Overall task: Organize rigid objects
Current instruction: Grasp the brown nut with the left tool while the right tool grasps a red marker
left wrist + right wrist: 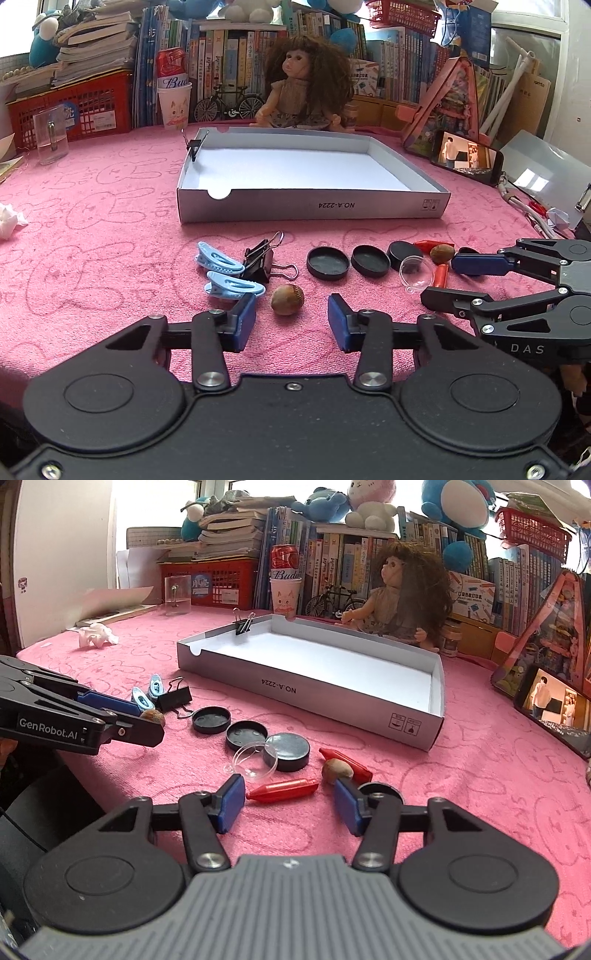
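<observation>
On the pink cloth, my left gripper (pixel 291 319) stands open, with a brown nut (pixel 287 300) just ahead between its blue pads, untouched. Beside it lie two blue clips (pixel 234 286), a black binder clip (pixel 262 258) and three black lids (pixel 328 263). My right gripper (pixel 290 800) is open around a red crayon (pixel 282 789) that lies crosswise between its fingertips. A second nut (pixel 336 771) and another red crayon (pixel 347 762) sit by its right finger. A clear dome (pixel 255 762) rests just ahead. The shallow grey box (pixel 314 210) behind holds nothing but a binder clip (pixel 194 146) on its left wall.
A doll (pixel 306 88) sits behind the box. A glass (pixel 51 134) and red basket (pixel 74 107) stand at back left, a cup with a can (pixel 174 99) near them. A phone (pixel 467 157) leans at right. Crumpled tissue (pixel 9 221) lies at left.
</observation>
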Demonstrator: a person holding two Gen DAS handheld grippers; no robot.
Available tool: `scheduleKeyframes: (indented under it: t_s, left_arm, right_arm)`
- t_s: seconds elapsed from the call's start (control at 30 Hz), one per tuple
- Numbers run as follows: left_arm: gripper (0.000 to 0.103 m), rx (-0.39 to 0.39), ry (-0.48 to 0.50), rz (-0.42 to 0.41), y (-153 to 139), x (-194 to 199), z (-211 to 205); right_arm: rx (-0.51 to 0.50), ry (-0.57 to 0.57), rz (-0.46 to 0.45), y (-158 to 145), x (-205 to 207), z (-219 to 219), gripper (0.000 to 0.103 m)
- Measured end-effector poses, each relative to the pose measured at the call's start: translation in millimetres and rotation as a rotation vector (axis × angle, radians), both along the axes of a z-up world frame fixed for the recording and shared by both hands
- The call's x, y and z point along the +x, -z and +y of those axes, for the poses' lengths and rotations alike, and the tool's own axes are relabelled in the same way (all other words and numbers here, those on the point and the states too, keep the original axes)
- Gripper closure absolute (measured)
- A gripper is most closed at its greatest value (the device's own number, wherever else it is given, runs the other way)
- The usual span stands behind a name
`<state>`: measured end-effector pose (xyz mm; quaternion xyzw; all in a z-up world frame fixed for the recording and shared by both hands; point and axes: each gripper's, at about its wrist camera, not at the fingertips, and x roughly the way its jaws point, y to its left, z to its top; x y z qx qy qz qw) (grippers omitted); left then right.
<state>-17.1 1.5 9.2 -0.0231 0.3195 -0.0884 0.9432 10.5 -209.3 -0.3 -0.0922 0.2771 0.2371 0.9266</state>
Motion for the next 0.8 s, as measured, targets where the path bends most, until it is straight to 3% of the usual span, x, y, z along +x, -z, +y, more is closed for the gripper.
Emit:
scheduleKeyframes:
  t_s: [0.2, 0.43, 0.8]
  left_arm:
    - [0.069, 0.002, -0.008, 0.003, 2.0, 2.5, -0.3]
    - [0.069, 0.002, -0.009, -0.001, 2.4, 4.3, -0.5]
    - [0.082, 0.004, -0.026, -0.014, 3.8, 7.6, -0.3]
  right_arm:
    - [0.013, -0.018, -0.002, 1.2, 1.9, 1.4, 0.038]
    - [0.026, -0.032, -0.008, 1.3, -0.2, 3.3, 0.053]
    - [0.062, 0.035, -0.022, -0.1, -3.1, 5.2, 0.054]
